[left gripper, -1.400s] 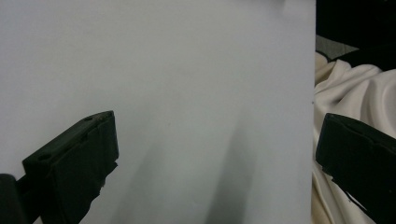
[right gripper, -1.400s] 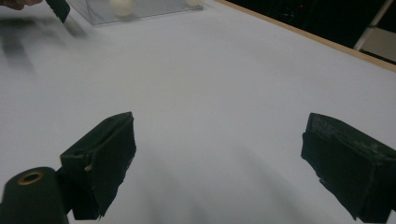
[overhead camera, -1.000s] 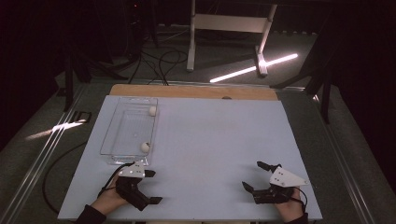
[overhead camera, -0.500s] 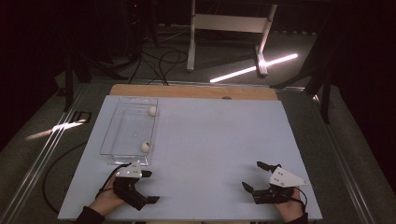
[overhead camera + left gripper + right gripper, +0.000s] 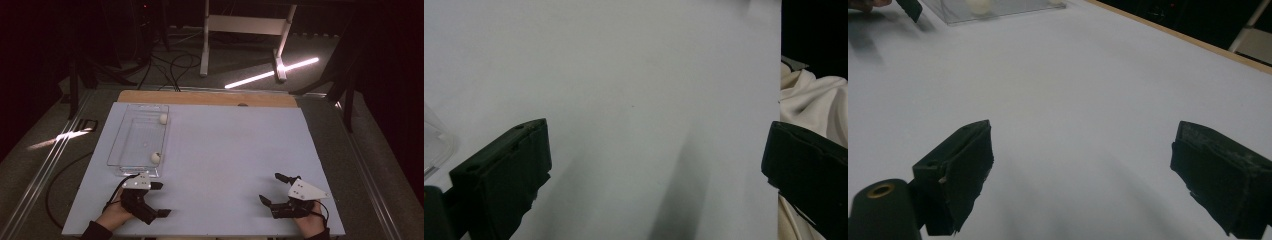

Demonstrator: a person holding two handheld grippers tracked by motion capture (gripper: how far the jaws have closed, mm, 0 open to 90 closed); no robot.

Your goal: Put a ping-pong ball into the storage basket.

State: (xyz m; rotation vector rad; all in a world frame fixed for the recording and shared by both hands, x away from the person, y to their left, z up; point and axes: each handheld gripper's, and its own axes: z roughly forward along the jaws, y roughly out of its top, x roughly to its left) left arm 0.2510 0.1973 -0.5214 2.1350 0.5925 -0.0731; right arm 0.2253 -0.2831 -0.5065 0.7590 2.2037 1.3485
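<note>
Right now my left gripper [image 5: 159,199] sits low at the near edge of the pale blue table sheet [image 5: 230,150], jaws spread wide over bare surface. Just beyond it lies the clear rectangular plastic tray [image 5: 131,145], holding two small white balls [image 5: 155,158]. My right gripper [image 5: 274,189], well apart, gapes wide too, holding nothing.

Black two-jaw tongs [image 5: 159,199] [image 5: 273,188], grey three-cornered top plates, trailing black cables.

A dark room: beyond the pale surface's [image 5: 240,150] far wooden edge, a white stand [image 5: 245,25], floor cables [image 5: 165,65], and a bright light strip [image 5: 272,73].
</note>
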